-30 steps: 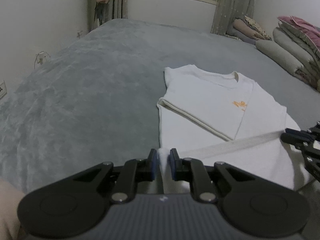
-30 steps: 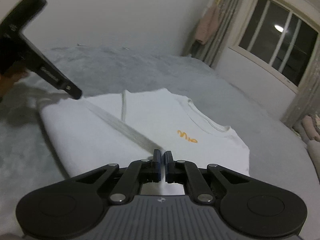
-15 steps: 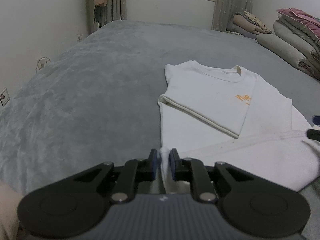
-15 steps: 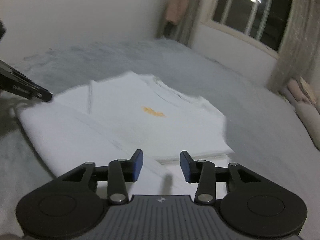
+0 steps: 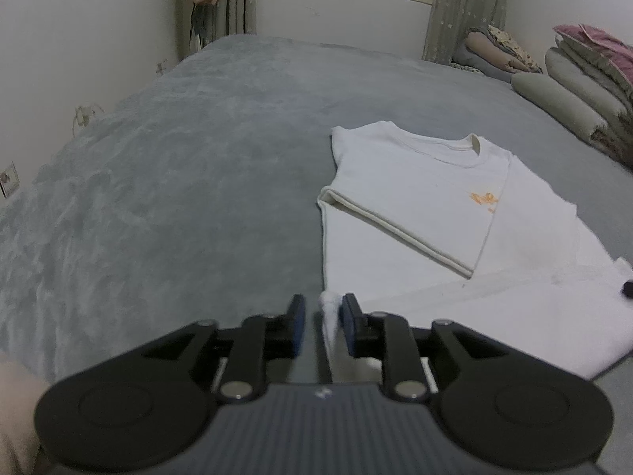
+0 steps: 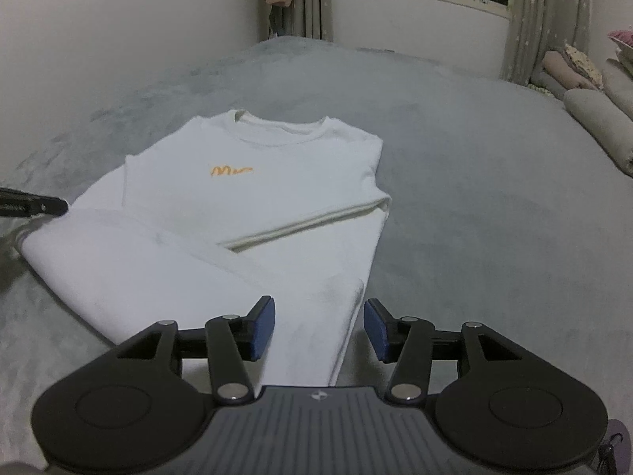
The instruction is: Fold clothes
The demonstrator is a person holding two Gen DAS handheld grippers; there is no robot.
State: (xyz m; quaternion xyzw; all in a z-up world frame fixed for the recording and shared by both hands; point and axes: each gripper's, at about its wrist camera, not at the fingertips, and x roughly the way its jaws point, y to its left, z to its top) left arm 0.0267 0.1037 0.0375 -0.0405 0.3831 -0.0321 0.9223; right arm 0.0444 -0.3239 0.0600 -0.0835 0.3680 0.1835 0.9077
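With both tongs just opening, the left tongs [image 5: 323, 318] astride the white shirt's [image 5: 427, 198] corner and the right tongs [image 6: 318, 330] holding nothing, a snagged pad could undo the fold on withdrawal.

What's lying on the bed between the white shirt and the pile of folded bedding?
Nothing: only bare grey bedspread between the shirt and the bedding, in the left wrist view.

The T-shirt [image 5: 431, 206] was white, with a small orange scribble print [image 6: 230, 170] on the chest. The bed [image 5: 178, 182] under it had a grey cover with a soft, mottled pattern. Both tongs, left [image 5: 323, 324] and right [image 6: 319, 329], were black with blue pads [image 6: 264, 328]. Far right, the folded quilts [image 5: 585, 79] were beige, grey and pink. The curtains [image 6: 526, 19] were pale beige with small spots. The walls [image 5: 99, 39] were white.
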